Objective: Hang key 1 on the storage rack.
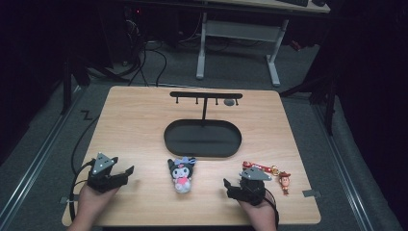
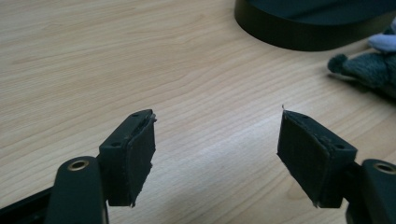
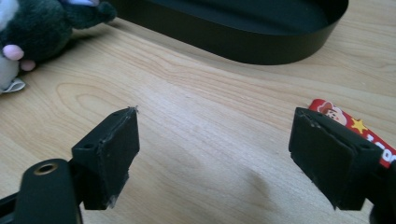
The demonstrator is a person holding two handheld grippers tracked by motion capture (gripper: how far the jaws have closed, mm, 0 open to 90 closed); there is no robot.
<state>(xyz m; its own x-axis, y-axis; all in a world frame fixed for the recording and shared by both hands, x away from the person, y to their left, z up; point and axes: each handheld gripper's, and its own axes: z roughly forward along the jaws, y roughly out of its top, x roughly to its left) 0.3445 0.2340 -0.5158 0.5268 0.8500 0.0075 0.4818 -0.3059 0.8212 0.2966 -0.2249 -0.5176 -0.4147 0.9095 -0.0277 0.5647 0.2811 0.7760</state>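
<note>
A black oval tray (image 1: 202, 139) with a hook stand (image 1: 205, 96) rising from its back rim sits mid-table. In front of it lies a small plush toy (image 1: 181, 172) in black, white and pink. My left gripper (image 1: 126, 173) rests at the front left, open, with bare wood between its pads (image 2: 140, 156). At the front right my right gripper (image 1: 229, 185) is open too, nothing between its pads (image 3: 116, 149). A keychain with a red tag (image 1: 251, 165) and a cowboy figure (image 1: 284, 180) lies just right of it; the red tag (image 3: 359, 128) peeks out behind the right jaw.
The wooden table (image 1: 139, 125) has its front edge close behind both hands. The tray's wall (image 3: 243, 39) stands a short way ahead of the right gripper, and the plush (image 3: 32, 32) is off to its left. A white desk frame (image 1: 238, 33) stands on the floor beyond.
</note>
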